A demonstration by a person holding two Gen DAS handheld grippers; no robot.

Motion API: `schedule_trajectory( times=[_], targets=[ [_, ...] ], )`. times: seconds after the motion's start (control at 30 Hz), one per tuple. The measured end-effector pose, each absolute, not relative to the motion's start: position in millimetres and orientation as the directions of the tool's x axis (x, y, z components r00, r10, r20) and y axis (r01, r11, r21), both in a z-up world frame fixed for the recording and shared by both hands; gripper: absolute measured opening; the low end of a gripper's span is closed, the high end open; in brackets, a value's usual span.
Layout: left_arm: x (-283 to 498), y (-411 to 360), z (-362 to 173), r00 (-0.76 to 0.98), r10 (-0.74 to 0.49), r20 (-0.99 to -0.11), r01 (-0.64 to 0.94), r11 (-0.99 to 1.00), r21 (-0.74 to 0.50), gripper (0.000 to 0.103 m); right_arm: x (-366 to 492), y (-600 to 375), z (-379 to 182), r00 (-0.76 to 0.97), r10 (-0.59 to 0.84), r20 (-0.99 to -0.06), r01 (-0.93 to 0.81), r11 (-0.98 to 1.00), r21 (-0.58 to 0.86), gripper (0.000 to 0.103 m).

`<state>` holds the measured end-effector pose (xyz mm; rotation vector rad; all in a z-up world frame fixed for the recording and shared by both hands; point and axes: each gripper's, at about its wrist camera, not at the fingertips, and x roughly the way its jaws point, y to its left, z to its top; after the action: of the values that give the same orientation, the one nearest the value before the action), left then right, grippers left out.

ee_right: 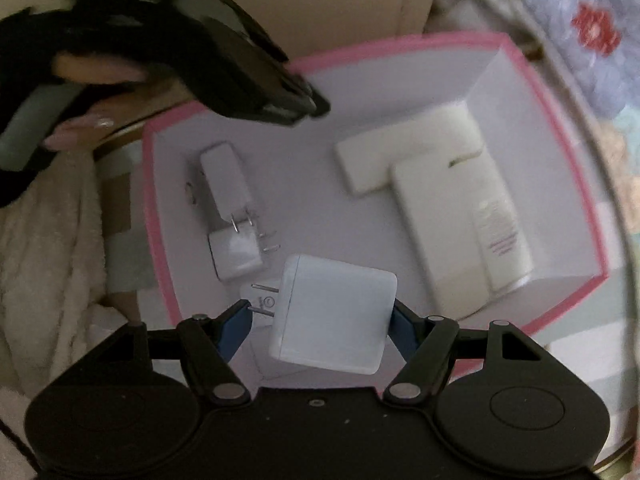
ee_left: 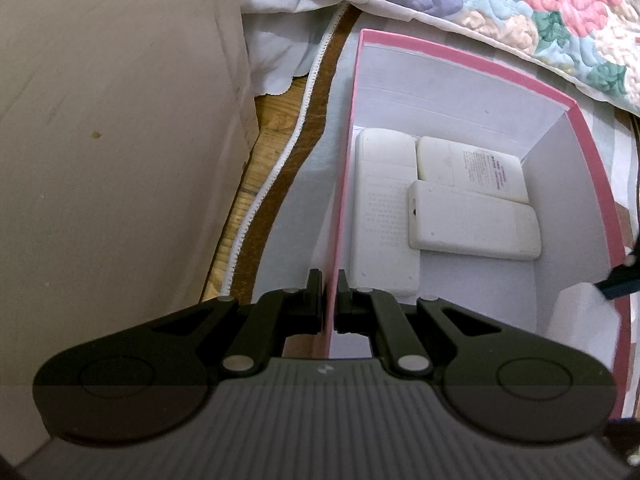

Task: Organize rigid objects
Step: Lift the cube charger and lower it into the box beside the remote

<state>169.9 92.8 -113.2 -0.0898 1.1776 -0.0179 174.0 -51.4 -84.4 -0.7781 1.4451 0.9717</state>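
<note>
Three power banks (ee_left: pixel 472 220), three chargers, one in right gripper (ee_right: pixel 322 316), one pink box (ee_left: pixel 460 56)

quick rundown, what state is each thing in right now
box: open, no lid on it
left tongs: shut on the box wall
right tongs: shut on the big charger, over the box
big charger: held in the air, prongs out
two small chargers: lying in the box, prongs out
power banks: lying flat, stacked at the box's other end
</note>
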Motion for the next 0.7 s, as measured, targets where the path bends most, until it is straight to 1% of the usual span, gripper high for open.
schedule_trajectory(
  times=[0.1, 0.2, 0.27, 0.4, 0.5, 0.57, 0.7],
  targets=[
    [170, 94, -113, 0.382, -0.067, -0.922, -0.035, 0.996, -0.087, 0.005, 174, -51, -95, -0.141, 0.084, -0.986, -0.867, 0.47, 0.164, 0.076],
    [170, 93, -113, 0.383, -0.065, -0.921, -0.033, 0.996, -0.084, 0.005, 160, -49, -106, -0.144, 0.007, -0.99, -0.903, 0.407, 0.134, 0.076],
    [170, 92, -114, 0.384, -0.062, -0.921, -0.03, 0.996, -0.079, 0.005, 153, -48, -112, -0.143, -0.035, -0.989, -0.93, 0.347, 0.122, 0.073],
    [170, 92, -113, 0.381, -0.063, -0.922, -0.03, 0.996, -0.08, 0.005, 154, -54, -116, -0.189, -0.025, -0.982, -0.924, 0.341, 0.17, 0.072],
    [170, 92, -113, 0.381, -0.064, -0.922, -0.03, 0.996, -0.081, 0.005, 156, -58, -119, -0.155, -0.03, -0.987, -0.926, 0.353, 0.135, 0.072],
    [170, 92, -113, 0.381, -0.064, -0.923, -0.03, 0.996, -0.081, 0.005, 161, -66, -109, -0.148, 0.03, -0.988, -0.904, 0.402, 0.148, 0.072],
    [170, 92, -113, 0.38, -0.064, -0.923, -0.032, 0.996, -0.083, 0.005, 174, -98, -68, -0.085, 0.229, -0.97, -0.807, 0.555, 0.202, 0.074]
  ],
)
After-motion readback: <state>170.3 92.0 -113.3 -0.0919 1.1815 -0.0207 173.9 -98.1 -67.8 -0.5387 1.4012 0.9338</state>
